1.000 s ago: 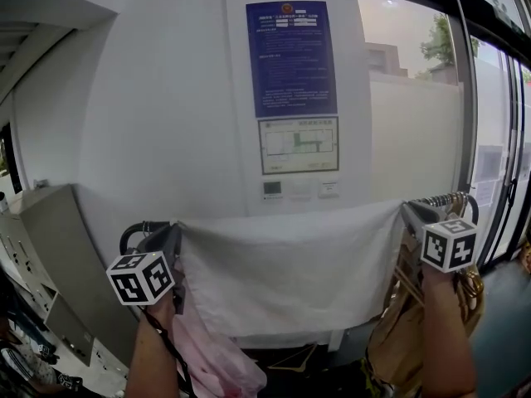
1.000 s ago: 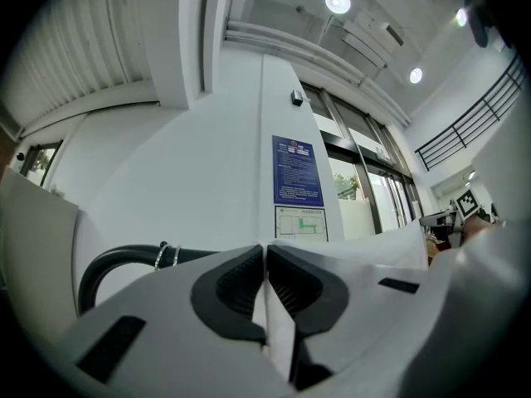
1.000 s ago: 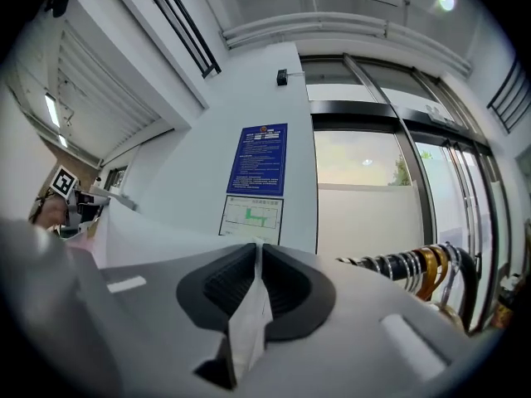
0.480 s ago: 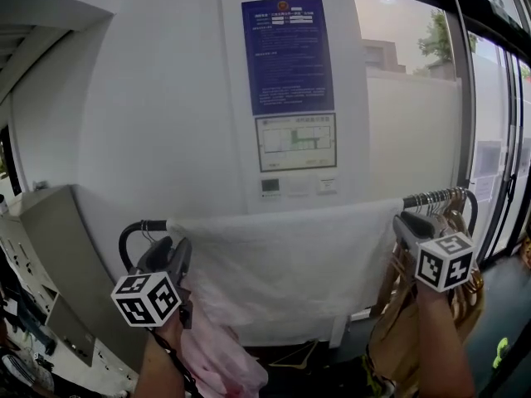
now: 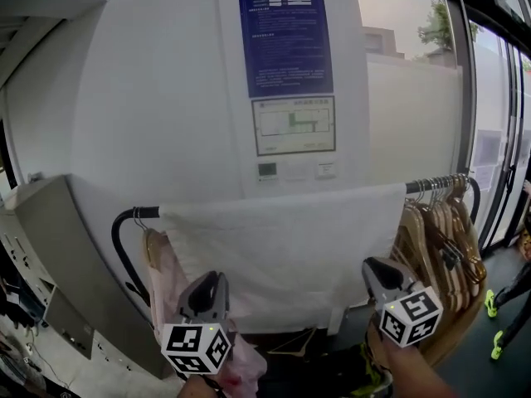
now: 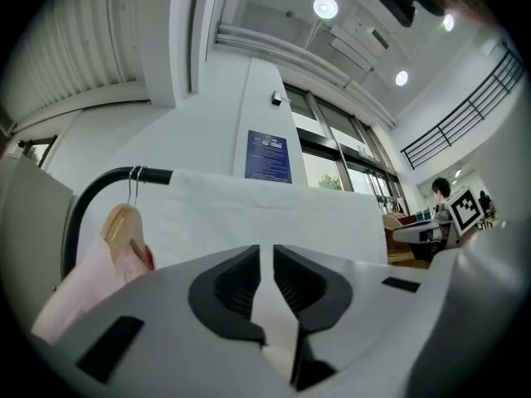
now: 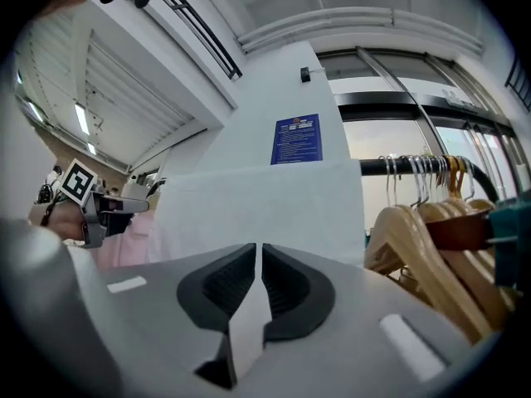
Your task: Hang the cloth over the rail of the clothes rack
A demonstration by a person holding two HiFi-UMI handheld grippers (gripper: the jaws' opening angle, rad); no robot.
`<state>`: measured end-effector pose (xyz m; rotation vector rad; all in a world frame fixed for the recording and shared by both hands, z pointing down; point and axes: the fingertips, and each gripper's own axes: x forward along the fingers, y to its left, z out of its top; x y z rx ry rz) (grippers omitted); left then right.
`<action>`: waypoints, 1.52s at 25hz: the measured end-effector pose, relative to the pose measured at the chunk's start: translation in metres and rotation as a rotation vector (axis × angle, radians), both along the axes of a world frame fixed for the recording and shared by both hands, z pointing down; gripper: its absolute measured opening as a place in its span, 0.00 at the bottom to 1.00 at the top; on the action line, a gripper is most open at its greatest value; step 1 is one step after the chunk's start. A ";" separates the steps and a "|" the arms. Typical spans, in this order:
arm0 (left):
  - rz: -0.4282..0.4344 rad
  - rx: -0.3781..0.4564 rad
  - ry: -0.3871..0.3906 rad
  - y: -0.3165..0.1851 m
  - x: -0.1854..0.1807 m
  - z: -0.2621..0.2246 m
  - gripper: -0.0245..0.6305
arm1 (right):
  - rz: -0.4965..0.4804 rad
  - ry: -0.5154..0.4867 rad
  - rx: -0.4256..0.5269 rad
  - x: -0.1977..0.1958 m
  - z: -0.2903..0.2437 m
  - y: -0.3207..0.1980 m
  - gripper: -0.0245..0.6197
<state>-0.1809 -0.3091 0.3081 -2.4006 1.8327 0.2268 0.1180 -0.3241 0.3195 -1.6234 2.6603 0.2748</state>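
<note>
White wall [image 5: 149, 98] and a blue notice [image 5: 284, 36] stand behind. Left claw [image 5: 211, 282] and right claw [image 5: 375, 268] have let go and dropped low and near, jaws just narrowing to slim empty gaps. Cloth [image 5: 282, 239] hangs draped across the rail [image 5: 427, 185]; the hanging looks done.

cloth [image 5: 282, 239] — draped over rail [image 5: 141, 212] | hangers [image 5: 440, 230] on rail, right | garment [image 5: 166, 280] left | poster [image 5: 284, 38] behind

L gripper [image 6: 266, 259] jaws just narrowed, nothing btwn; cloth [image 6: 274, 214] over rail [image 6: 108, 177]
</note>
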 end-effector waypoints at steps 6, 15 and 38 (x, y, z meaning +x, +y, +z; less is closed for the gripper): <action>0.108 -0.050 -0.032 0.014 0.065 0.061 0.04 | -0.099 -0.008 -0.033 -0.056 0.042 0.022 0.04; 0.151 -0.118 -0.065 0.008 0.113 0.095 0.04 | -0.193 -0.039 -0.079 -0.108 0.067 0.035 0.04; 0.192 -0.118 -0.047 -0.003 0.128 0.086 0.04 | -0.205 -0.046 -0.070 -0.110 0.061 0.031 0.04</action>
